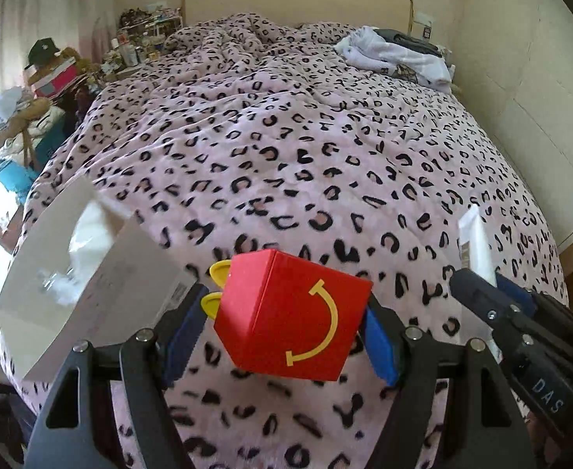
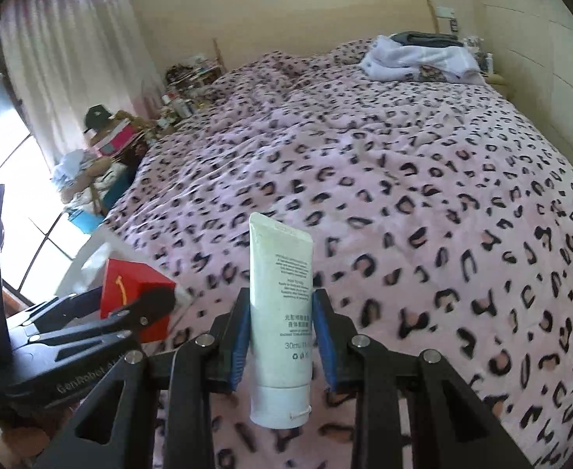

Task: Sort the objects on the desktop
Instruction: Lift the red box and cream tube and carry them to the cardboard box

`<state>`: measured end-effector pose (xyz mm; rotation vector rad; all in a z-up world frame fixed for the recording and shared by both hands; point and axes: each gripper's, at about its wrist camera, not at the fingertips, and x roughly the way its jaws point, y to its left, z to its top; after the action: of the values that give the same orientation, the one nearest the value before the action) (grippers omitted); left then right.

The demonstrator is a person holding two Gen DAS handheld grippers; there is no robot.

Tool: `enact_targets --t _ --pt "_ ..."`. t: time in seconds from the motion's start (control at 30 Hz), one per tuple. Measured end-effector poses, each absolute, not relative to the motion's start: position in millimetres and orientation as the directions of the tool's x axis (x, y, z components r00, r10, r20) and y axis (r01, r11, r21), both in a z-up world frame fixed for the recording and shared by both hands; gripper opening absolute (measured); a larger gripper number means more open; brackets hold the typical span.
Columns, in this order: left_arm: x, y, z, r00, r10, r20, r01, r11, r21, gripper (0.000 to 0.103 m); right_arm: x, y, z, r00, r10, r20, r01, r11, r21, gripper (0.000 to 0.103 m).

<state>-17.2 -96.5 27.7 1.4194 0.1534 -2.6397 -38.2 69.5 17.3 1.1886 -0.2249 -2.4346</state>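
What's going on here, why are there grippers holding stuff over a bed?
A person is working two handheld grippers above a bed covered in a pink leopard-print blanket. The left gripper is clamped on a red box with a yellow smile and yellow handles. The right gripper grips a white 30 ml tube, cap end down. A white open-topped box sits at the left edge of the bed. Neither item has been put down yet.

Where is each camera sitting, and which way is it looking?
Left wrist: sits on the left gripper, looking forward over the red box it holds toward the bed; the right gripper shows at the right.
Right wrist: sits on the right gripper, looking over the white tube toward the bed; the left gripper shows at the left.
Shared: bed, red box, tube, white carton.
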Motion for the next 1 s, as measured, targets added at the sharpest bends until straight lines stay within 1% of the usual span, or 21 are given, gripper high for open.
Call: enact_targets --t 0.23,0.6,1.0 --pt "23.3 -135.4 50.9 -0.567 -0.118 -0.815 0.244 -0.969 -0.029 0.075 -10.1 27.1 41.1 -0.53 -0.5 -0.685 0.382 -0.862 0.334 0.031" --pt "62.6 -208.8 81.8 -0.588 -0.19 -0.786 0.369 -0.928 -0.051 0.075 4.9 -57.2 76.6 -0.483 -0.587 -0.65 0.516 -0.79 0.33 0.031" --pt "76.0 -275.7 92.6 -0.594 -0.198 -0.78 0.438 -0.893 -0.107 0.075 -0.6 -122.2 93.3 -0.446 -0.613 -0.653 0.589 -0.75 0.302 0.031"
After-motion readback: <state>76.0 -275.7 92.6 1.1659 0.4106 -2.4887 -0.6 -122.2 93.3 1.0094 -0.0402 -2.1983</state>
